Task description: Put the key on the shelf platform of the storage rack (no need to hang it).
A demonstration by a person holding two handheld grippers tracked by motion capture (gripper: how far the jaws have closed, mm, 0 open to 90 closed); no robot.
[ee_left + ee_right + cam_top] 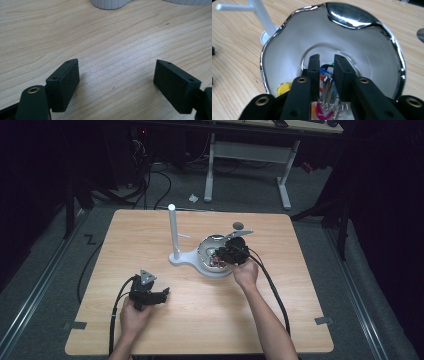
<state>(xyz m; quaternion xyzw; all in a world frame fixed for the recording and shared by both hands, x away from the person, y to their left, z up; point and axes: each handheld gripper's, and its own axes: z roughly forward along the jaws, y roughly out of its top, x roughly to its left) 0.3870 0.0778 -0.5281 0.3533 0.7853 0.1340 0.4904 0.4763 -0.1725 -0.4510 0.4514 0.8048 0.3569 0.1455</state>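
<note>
A shiny metal bowl sits on the round foot of a white stand near the table's middle. My right gripper dips into the bowl from the near right. In the right gripper view its jaws stand a narrow gap apart, and small coloured trinkets with wire rings lie in that gap at the bowl's bottom. A yellow piece lies beside them. My left gripper rests low at the front left, open over bare wood with nothing between its pads.
The stand's thin post with a side peg rises left of the bowl, and its ribbed base lies ahead of the left gripper. A small grey disc lies behind the bowl. Cables trail off the table's front edge.
</note>
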